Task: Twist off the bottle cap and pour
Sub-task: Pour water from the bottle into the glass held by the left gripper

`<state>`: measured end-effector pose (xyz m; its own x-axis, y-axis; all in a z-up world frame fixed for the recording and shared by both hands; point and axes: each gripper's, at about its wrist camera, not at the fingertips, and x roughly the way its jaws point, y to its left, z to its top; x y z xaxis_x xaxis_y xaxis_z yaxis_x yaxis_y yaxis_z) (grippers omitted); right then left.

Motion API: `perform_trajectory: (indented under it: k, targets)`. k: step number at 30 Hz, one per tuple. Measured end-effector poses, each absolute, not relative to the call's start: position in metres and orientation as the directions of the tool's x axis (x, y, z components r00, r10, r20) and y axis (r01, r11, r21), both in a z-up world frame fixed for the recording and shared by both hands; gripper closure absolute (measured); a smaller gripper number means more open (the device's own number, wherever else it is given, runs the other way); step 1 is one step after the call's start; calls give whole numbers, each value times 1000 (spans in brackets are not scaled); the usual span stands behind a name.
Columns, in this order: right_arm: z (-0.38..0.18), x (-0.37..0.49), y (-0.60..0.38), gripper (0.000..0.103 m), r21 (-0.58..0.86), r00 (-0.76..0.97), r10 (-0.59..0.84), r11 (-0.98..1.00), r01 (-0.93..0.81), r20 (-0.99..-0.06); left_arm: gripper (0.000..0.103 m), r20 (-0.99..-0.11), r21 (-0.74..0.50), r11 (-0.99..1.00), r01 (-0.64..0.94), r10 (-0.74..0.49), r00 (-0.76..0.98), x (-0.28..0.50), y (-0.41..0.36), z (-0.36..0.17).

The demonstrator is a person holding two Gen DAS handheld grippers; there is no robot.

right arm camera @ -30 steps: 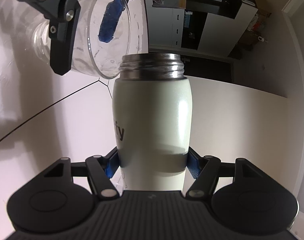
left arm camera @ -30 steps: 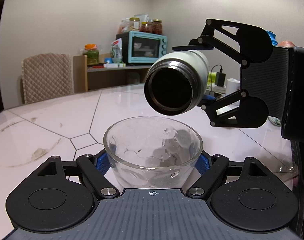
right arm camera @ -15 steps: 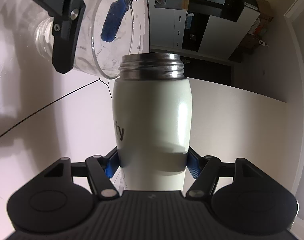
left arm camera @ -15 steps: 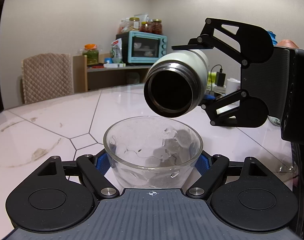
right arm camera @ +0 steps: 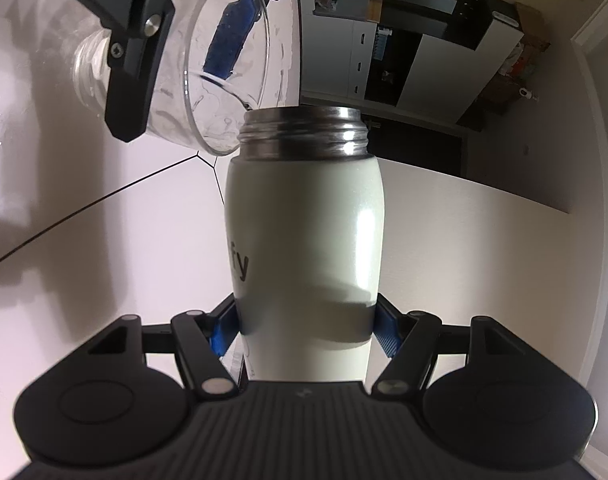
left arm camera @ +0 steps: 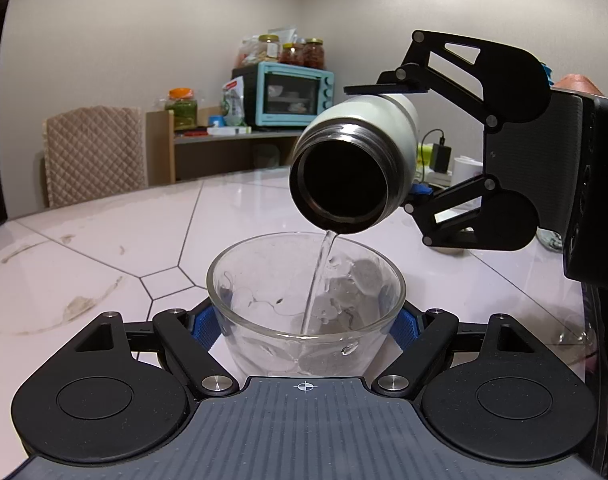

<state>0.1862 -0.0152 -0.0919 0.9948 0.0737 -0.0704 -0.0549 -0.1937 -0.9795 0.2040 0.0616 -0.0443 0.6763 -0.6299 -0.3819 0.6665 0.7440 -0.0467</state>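
Left: the marble table lies under the work, its far edge backed by a quilted chair and a shelf bearing a teal toaster oven. Centre: the left gripper is closed on a glass cup, blue pads pressed to both sides of the wall, holding it upright just above or on the table; which of the two cannot be told. A thin stream of water falls from the lower lip of the bottle into the cup, striking the near inner wall. Right: the right gripper is clamped across the white body of the bottle, which is tipped mouth-down toward the cup with its cap already off.

Right wrist view: the cup sits at upper left, the threaded steel neck of the bottle just beside its rim.

Risks, as judged here: the stream lands close to the near rim, so a steeper tilt would probably throw water past the cup. Water may also trail along the threads and drip outside. The cup is smooth glass held by two pads only; added weight could let it slip or rotate.
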Motion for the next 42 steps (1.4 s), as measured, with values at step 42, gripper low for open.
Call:
perform_trajectory:
  k: [42]
  targets:
    - [-107, 174, -32, 33, -950, 996, 64, -309, -45, -68, 17, -385, -46, 745, 665, -628, 677, 204, 62, -45]
